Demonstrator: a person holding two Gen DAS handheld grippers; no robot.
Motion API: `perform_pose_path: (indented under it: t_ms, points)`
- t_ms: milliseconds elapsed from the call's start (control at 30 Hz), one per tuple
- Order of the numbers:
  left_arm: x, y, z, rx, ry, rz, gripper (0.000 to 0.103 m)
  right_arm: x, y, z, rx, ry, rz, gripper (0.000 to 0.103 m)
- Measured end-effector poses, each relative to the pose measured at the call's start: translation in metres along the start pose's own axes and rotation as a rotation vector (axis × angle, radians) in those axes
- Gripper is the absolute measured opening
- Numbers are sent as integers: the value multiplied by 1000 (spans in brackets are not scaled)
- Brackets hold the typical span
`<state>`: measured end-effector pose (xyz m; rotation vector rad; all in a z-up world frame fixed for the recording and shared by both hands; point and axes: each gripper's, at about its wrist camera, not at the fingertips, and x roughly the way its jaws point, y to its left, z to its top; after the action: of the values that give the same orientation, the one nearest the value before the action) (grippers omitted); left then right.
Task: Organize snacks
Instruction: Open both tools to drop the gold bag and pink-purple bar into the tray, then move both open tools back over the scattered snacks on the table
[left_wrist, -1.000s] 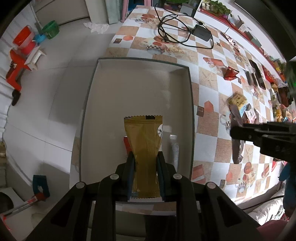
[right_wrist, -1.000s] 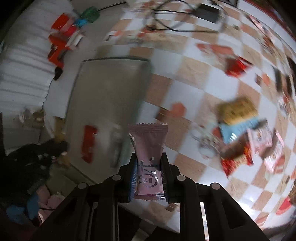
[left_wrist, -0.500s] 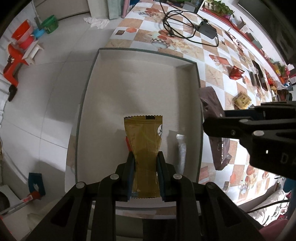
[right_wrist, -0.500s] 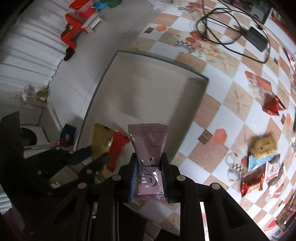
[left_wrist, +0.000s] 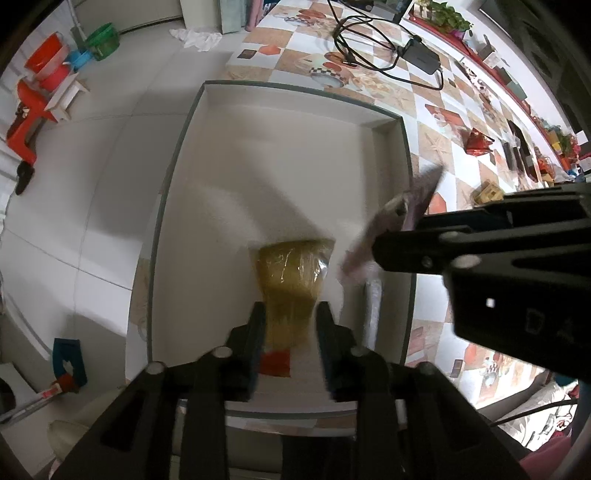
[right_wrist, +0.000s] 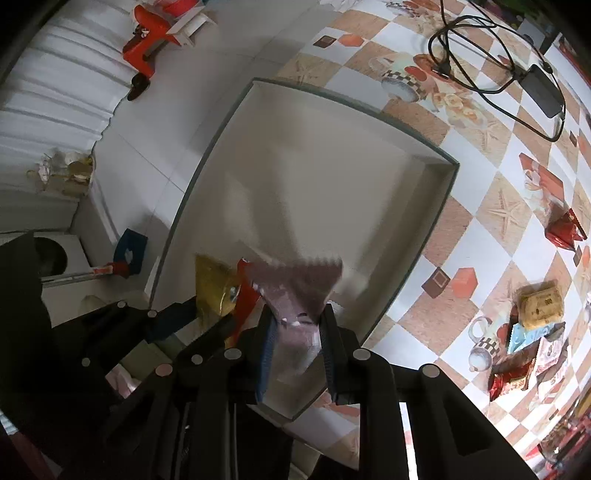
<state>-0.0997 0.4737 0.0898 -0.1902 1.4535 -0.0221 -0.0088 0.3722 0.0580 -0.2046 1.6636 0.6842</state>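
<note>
A shallow white tray (left_wrist: 177, 166) lies at the table's left edge. My left gripper (left_wrist: 290, 310) points straight down over its near end. Its jaws are opening and a blurred gold snack packet (left_wrist: 291, 273) sits loose between them, above a red packet (left_wrist: 275, 363) on the tray floor. A white packet (left_wrist: 371, 306) lies beside it. My right gripper (right_wrist: 295, 317) is shut on a pink snack packet (right_wrist: 295, 284) and hovers over the tray's (right_wrist: 439, 221) near right part, close to the left gripper (right_wrist: 192, 317) and the gold packet (right_wrist: 214, 288).
A pile of loose snack packets (right_wrist: 532, 332) lies on the checkered tablecloth to the right, with a red wrapper (right_wrist: 565, 229) farther back. A black cable and power adapter (right_wrist: 543, 92) lie at the far end. Left of the tray the table ends above the tiled floor.
The left jaws have spread and the gold packet has slipped lower, now blurred. The right gripper has carried the pink packet leftward from the tablecloth to over the tray.
</note>
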Motion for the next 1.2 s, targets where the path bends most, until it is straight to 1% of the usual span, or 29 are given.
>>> perform_pose_path:
  t_ms: [33,67,100,233,367,400,433,467,500,600,700,733,833,1000,1200]
  points:
    - [0,0,-1,0,-3,6,55,1,1,1,-1,3,0,25]
    - [-1,-1,-1,-1,-11,16,69,2,2,2,-3,5,0,25]
    - [-2,-1,-1,-1,-19,22,76,3,4,2,-4,8,0,25]
    - [-4,-3,-1,-2,-26,30,79,8,5,2,-3,27,6,25]
    - [-1,-3,0,-18,-14,35,79,12,4,2,4,43,-12,25]
    - [-1,-3,0,-23,-14,34,79,12,2,1,6,46,-17,32]
    - [-1,-3,-1,-28,-15,34,79,12,1,1,9,47,-26,63]
    - [-2,-2,-1,-40,-20,27,80,12,-1,0,11,45,-31,81]
    - [-2,-1,-1,-54,-21,21,81,10,-2,-1,11,36,-50,94]
    - [-3,1,-1,-68,-20,23,81,9,-13,-5,25,38,-53,94]
    - [-2,1,-1,-70,-14,22,81,8,-24,-6,58,37,-92,95]
    - [-2,0,-1,-68,-14,22,81,9,-29,-8,79,42,-94,103]
    - [-3,-3,0,-61,-17,19,81,10,-43,-14,126,58,-80,103]
    - [-3,-11,2,-49,-13,20,81,12,-65,-30,152,88,-111,103]
    - [-2,-27,6,-8,-3,36,81,10,-100,-51,262,92,-93,103]
